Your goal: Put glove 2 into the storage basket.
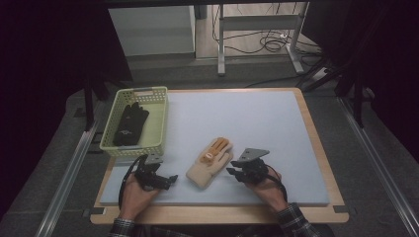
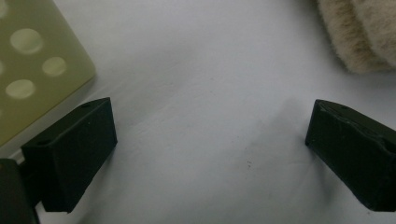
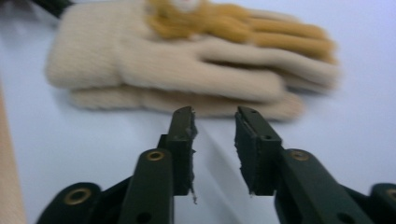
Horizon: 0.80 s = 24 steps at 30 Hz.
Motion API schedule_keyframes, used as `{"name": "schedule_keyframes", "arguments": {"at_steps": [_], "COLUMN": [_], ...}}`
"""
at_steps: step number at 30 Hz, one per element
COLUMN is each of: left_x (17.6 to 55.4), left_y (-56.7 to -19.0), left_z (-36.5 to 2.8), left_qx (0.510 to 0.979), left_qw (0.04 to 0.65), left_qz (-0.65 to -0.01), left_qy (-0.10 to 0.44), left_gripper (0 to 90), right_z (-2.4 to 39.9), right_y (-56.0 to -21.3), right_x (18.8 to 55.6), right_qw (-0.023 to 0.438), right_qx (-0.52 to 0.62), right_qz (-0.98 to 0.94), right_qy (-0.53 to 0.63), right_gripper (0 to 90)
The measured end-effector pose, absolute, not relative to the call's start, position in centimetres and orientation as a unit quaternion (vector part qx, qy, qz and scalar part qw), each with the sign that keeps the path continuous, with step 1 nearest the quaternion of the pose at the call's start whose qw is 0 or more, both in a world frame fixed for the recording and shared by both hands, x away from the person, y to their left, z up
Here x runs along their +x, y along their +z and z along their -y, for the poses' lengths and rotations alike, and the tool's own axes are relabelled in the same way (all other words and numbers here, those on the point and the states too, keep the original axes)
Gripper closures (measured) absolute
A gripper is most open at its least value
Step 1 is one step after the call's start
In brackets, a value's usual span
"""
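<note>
The right gripper (image 3: 215, 116) has its jaws a little apart with nothing between them, released and aimed at the cream glove (image 3: 187, 70) just ahead of their tips. In the right gripper view the glove is knitted and fuzzy, pale cream, lying flat with its fingers side by side; a mustard-yellow part lies on top and runs out along the upper fingers, its detail blurred. In the high view the cream glove (image 1: 210, 163) lies on the pale blue surface (image 1: 257, 123) between the two grippers, near the front edge, cuff toward the person and fingers pointing away.

The left gripper (image 2: 210, 140) has its jaws spread wide, released, over bare surface, with the glove's woolly edge at the upper right. Beside it is the light green basket (image 1: 158, 123), which holds a black glove (image 1: 131, 123).
</note>
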State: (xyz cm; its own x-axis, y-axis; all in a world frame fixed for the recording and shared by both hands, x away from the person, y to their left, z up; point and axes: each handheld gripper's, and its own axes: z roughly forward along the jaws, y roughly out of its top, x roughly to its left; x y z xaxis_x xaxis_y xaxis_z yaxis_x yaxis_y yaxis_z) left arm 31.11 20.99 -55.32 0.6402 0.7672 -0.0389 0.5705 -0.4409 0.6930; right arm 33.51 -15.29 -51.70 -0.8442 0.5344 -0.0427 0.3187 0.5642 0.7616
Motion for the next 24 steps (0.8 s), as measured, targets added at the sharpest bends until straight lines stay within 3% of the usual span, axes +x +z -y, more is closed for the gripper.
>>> {"name": "schedule_keyframes", "arguments": {"at_steps": [13,20,24], "left_x": [31.1,31.2,31.2], "left_y": [-55.3,-55.3,-55.3], "left_z": [-21.0,-21.1,-21.2], "left_qx": [0.836,0.834,0.832], "left_qw": [0.347,0.352,0.356], "left_qz": [-0.400,-0.404,-0.405], "left_qy": [0.140,0.132,0.129], "left_gripper": [2.2,1.1,1.5], "right_z": [22.1,24.4,24.8], "right_y": [-51.7,-52.7,-53.1], "right_x": [35.2,36.0,36.4], "right_qw": [0.188,0.199,0.181], "right_qx": [0.335,0.362,0.376], "right_qz": [-0.849,-0.846,-0.839], "right_qy": [0.364,0.338,0.348], "right_gripper": [28.8,17.9,15.3]}}
